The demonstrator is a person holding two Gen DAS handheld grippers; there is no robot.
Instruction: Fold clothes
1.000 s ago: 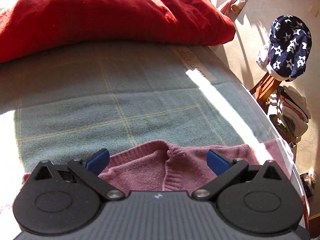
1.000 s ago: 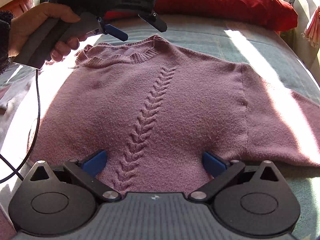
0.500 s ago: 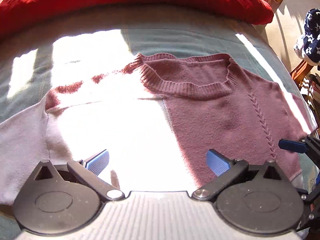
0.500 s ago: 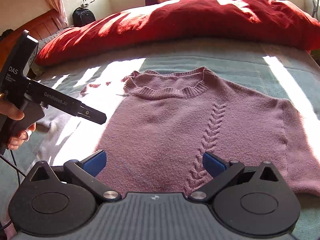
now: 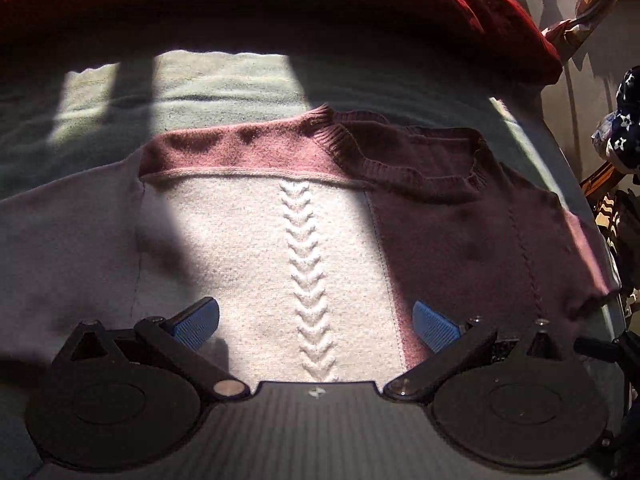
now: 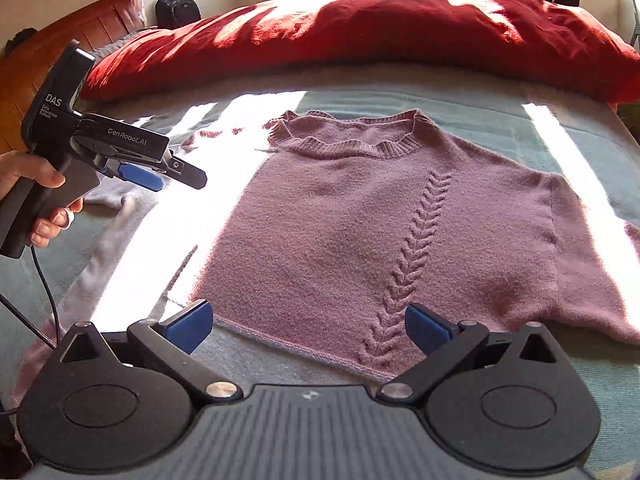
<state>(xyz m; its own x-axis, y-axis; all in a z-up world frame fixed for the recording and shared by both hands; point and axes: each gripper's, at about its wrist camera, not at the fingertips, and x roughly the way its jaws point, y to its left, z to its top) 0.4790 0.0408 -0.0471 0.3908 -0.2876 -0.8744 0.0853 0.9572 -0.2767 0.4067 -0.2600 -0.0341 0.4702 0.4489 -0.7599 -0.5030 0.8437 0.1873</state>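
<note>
A mauve knitted sweater [image 6: 360,232] lies flat on the bed, collar [image 6: 352,144] toward the pillow and a cable braid running down its front. My right gripper [image 6: 310,328] is open just above the sweater's bottom hem, holding nothing. A hand holds my left gripper [image 6: 176,172] off to the left, over the sunlit left side of the sweater. In the left wrist view the sweater [image 5: 460,240] spreads out ahead, and the left gripper [image 5: 316,322] is open and empty over a brightly lit panel with a braid. Glare hides the sweater's left shoulder.
A long red pillow [image 6: 360,28] lies across the far end of the bed. A grey-green blanket [image 6: 500,108] covers the bed. Off the right edge, a navy star-print cloth [image 5: 624,128] hangs on a wooden chair. A dark backpack [image 6: 176,10] stands by the wall.
My left gripper has moved from the collar to the sweater's left side and pulled back. My right gripper has drawn back to the bottom hem. Both have stayed open and empty.
</note>
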